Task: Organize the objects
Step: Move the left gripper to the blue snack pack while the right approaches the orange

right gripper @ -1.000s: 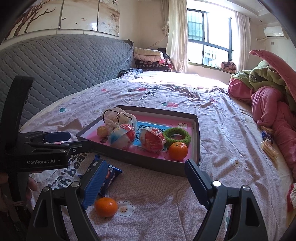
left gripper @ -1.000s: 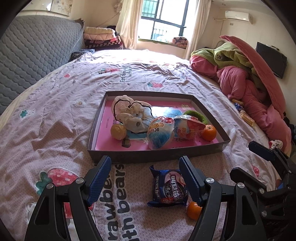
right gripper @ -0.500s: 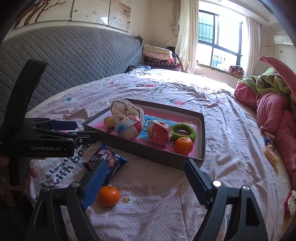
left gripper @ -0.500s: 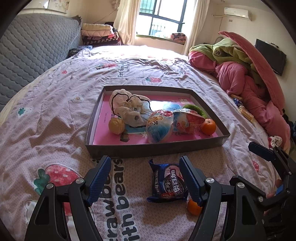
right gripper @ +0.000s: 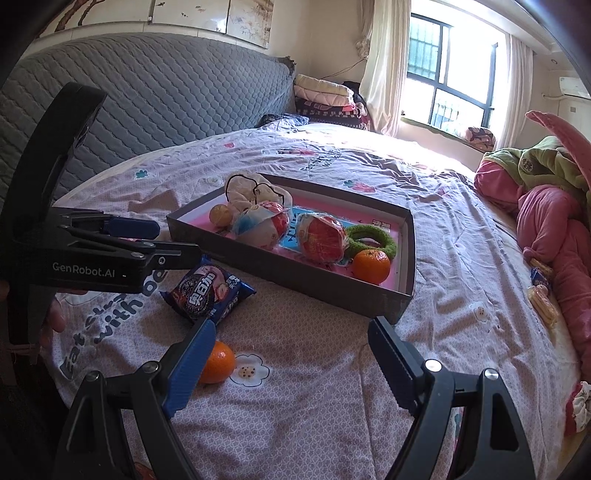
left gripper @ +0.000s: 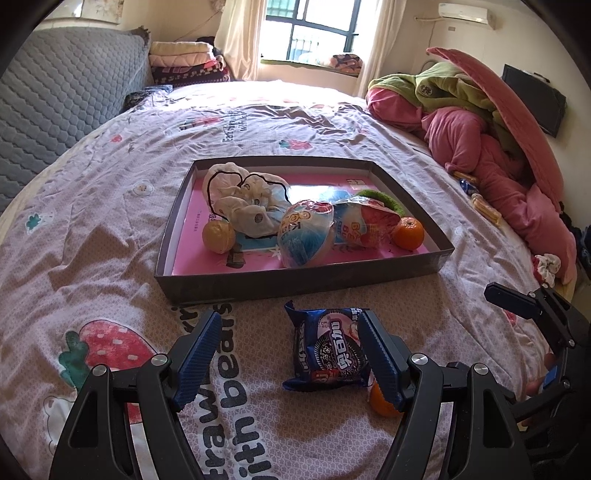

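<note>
A dark shallow box point(left gripper: 295, 282) point(right gripper: 288, 275) with a pink floor lies on the bed. It holds a white cloth bag point(left gripper: 243, 199), a yellow ball point(left gripper: 218, 236), two wrapped snack balls point(left gripper: 304, 236) point(right gripper: 320, 238), a green ring point(right gripper: 369, 240) and an orange point(left gripper: 408, 232) point(right gripper: 371, 266). In front of the box lie a blue cookie packet point(left gripper: 330, 350) point(right gripper: 207, 293) and a loose orange point(left gripper: 382, 400) point(right gripper: 217, 362). My left gripper point(left gripper: 288, 354) is open, its right finger beside the packet. My right gripper point(right gripper: 291, 362) is open, its left finger next to the loose orange.
The bed has a pink printed sheet point(left gripper: 92, 221). A grey quilted headboard point(right gripper: 166, 96) stands at the left. Pink and green bedding point(left gripper: 498, 140) is piled at the right, with small snack packets point(right gripper: 541, 291) beside it. A window point(left gripper: 314, 33) is behind.
Both grippers have moved forward and lower toward the packet and the loose orange. Both stay open. The objects have not moved.
</note>
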The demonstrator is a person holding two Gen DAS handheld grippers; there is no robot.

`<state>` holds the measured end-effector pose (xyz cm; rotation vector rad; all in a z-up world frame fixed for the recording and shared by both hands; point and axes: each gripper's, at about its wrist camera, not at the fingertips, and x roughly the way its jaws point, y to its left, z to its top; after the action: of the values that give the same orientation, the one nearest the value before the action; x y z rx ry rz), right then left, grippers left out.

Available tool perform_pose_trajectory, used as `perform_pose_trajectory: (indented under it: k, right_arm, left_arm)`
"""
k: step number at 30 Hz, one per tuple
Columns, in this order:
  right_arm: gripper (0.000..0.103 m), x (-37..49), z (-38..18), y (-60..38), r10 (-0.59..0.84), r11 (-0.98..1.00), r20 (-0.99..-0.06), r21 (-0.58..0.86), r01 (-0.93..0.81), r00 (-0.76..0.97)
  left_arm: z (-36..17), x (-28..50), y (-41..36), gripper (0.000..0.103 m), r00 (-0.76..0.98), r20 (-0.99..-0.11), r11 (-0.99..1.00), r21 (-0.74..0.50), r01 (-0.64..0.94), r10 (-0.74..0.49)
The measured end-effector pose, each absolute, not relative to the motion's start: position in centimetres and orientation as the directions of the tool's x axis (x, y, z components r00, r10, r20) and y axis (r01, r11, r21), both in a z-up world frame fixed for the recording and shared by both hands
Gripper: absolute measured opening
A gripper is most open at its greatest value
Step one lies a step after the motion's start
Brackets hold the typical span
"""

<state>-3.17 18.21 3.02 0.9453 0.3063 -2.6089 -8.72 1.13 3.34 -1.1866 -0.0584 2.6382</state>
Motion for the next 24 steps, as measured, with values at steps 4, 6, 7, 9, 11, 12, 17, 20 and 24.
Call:
perform_pose_trajectory:
  k: [4, 6, 7, 9, 11, 12, 17, 20, 24]
  right_arm:
    - [0.084, -2.9, 2.6, 17.9, -0.251, -0.909, -0.661, -0.091, 0.408, -0.707]
    - [0.084, -2.8, 2.4, 17.7, -0.258, -0.903, -0.666, -0.091, 0.419, -0.700]
    - [0.084, -2.8, 2.3, 17.5, -0.259, -0.901, -0.668, -0.094, 0.424, -0.697]
    - [0.084, -2.6, 2.0, 17.2, -0.263, -0.895, -0.675, -0.096, 0.436, -0.689]
    - [0.084, -2.5, 1.7, 16.9, -0.262, -0.888, -0.680, -0.108, 0.446, -0.685]
    - [0.084, -2.5, 1.6, 16.8, -0.259, -0.887, -0.682, -0.113, 0.449, -0.684]
    - [0.084, -2.3, 1.1, 16.3, -0.277, -0.877, -0.692, -0.101, 0.470, -0.666]
    - [0.084, -2.3, 0.6, 15.9, -0.288, -0.872, -0.706, -0.086, 0.482, -0.647]
    - [0.084, -2.3, 0.2, 15.6, -0.293, -0.871, -0.717, -0.073, 0.486, -0.633]
  left_arm:
    - [3.1, -8.7, 1.3, 0.077, -0.627, -0.739, -0.966, -0.144, -0.213, 0.248]
    - [2.9, -8.7, 1.4, 0.077, -0.622, -0.743, -0.966, -0.141, -0.217, 0.248]
    - [2.9, -8.7, 1.5, 0.077, -0.620, -0.745, -0.966, -0.137, -0.219, 0.246]
    - [2.8, -8.6, 1.6, 0.077, -0.617, -0.747, -0.965, -0.135, -0.223, 0.247]
    - [2.7, -8.6, 1.8, 0.077, -0.614, -0.749, -0.965, -0.133, -0.227, 0.248]
    - [2.6, -8.6, 1.8, 0.077, -0.612, -0.751, -0.964, -0.131, -0.230, 0.248]
    - [2.2, -8.5, 2.1, 0.077, -0.596, -0.762, -0.963, -0.136, -0.232, 0.251]
    - [1.9, -8.6, 2.5, 0.077, -0.582, -0.770, -0.960, -0.141, -0.243, 0.260]
    - [1.7, -8.6, 2.8, 0.077, -0.575, -0.777, -0.960, -0.133, -0.247, 0.255]
